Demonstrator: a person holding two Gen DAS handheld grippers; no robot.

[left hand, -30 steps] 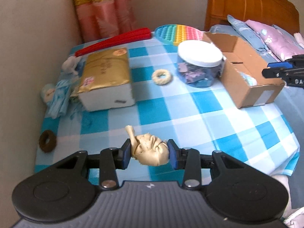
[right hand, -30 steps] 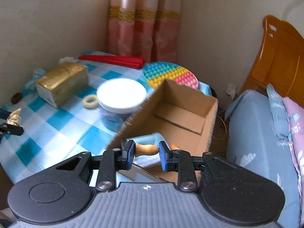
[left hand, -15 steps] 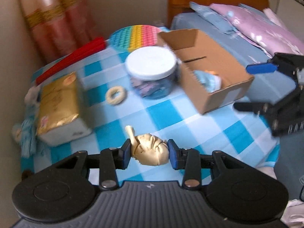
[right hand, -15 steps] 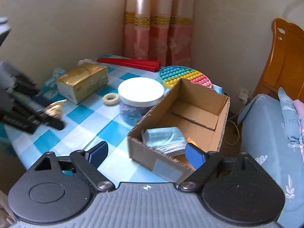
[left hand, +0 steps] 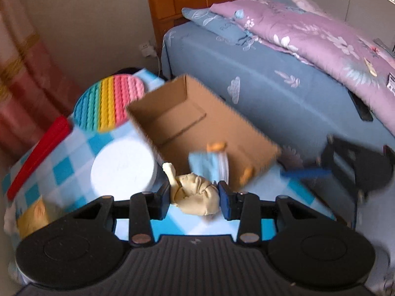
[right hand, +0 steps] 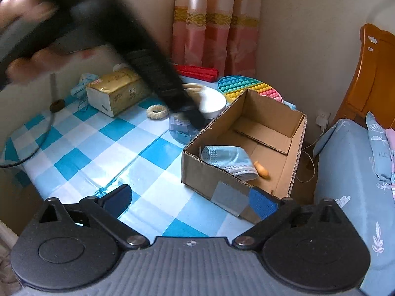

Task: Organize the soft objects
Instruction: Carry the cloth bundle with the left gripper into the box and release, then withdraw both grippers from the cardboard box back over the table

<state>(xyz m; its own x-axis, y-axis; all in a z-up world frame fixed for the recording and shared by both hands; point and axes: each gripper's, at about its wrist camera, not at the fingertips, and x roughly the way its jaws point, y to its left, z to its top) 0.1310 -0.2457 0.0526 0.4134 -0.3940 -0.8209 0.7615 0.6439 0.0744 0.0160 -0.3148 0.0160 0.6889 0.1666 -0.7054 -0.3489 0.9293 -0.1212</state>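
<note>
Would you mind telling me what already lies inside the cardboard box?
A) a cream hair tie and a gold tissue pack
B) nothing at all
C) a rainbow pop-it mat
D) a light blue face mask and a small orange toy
D: the right wrist view shows the light blue face mask and the small orange toy on the floor of the cardboard box.

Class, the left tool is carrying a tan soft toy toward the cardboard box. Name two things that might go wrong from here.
1. The left tool grips the tan soft toy by its middle only; the toy bulges below the pads and may slip out before reaching the cardboard box.
2. The white-lidded jar stands close beside the box, so a low approach may knock it.
</note>
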